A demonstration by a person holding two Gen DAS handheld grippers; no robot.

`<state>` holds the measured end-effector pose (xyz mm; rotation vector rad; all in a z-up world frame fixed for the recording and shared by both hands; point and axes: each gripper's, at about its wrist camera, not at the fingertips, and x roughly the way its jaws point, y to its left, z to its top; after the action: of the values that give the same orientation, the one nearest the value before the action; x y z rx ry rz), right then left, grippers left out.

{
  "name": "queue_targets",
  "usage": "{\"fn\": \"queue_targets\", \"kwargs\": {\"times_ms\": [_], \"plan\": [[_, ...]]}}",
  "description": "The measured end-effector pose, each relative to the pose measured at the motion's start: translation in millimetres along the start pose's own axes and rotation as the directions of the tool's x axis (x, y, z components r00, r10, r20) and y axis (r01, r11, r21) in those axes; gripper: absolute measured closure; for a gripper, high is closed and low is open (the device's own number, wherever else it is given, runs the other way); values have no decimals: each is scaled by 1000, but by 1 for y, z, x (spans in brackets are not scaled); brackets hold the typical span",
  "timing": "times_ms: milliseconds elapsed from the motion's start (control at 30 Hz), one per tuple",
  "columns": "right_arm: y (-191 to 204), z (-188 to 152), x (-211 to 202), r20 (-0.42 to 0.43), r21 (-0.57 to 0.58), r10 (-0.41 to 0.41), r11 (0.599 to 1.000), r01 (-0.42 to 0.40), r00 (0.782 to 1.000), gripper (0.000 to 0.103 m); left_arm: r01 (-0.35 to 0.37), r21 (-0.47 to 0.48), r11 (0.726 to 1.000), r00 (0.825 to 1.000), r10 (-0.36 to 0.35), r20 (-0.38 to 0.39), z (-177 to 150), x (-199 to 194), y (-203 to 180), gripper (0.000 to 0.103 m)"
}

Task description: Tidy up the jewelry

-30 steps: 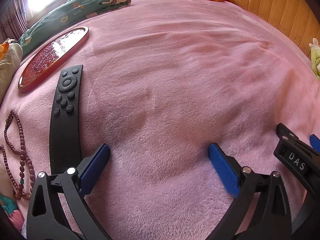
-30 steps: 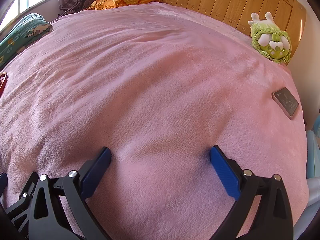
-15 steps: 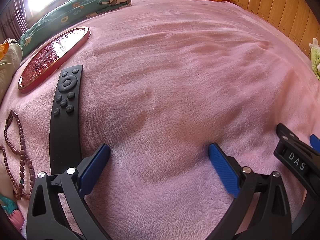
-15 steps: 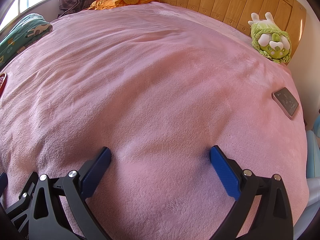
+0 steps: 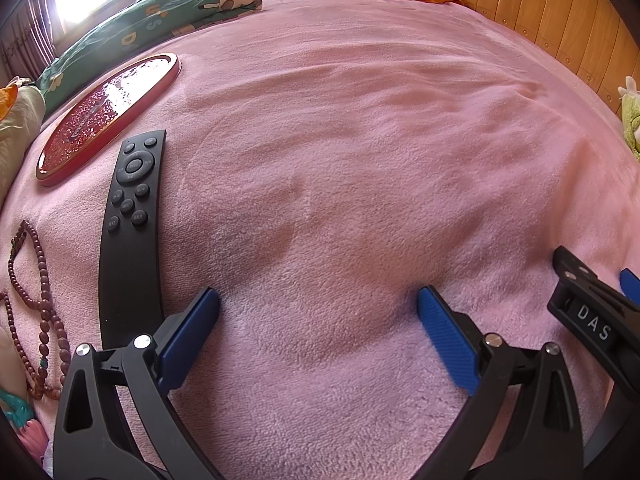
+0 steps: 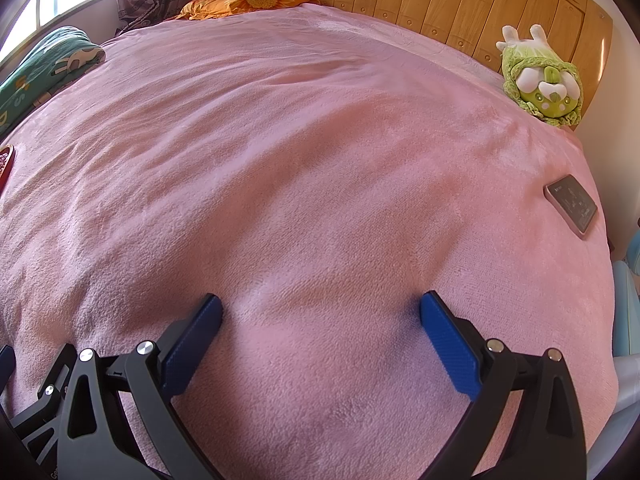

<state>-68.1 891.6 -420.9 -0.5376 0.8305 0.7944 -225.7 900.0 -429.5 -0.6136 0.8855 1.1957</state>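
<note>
Both tongs sit as they did a second ago, nothing shifted: left tongs [image 5: 318,300] spread wide and empty over the pink blanket [image 5: 360,160], right tongs [image 6: 320,308] likewise agape with nothing between them; the brown bead string [image 5: 38,300] lies at the far left edge, just beside the black remote [image 5: 130,240], with the red oval tray [image 5: 108,116] beyond; a wooden headboard [image 6: 480,12] backs the bed, a green plush toy [image 6: 540,84] near it, a phone [image 6: 572,204] at the right; the beads' lower end is cut off, possibly touching a patterned cloth there
</note>
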Motion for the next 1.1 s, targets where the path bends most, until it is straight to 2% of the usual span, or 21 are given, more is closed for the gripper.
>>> {"fn": "queue_targets", "kwargs": {"times_ms": [1100], "plan": [[0, 0, 0, 0, 0, 0, 1000, 0, 1000, 4, -8, 3, 1000, 1000, 8, -16, 7, 5, 0, 6]]}}
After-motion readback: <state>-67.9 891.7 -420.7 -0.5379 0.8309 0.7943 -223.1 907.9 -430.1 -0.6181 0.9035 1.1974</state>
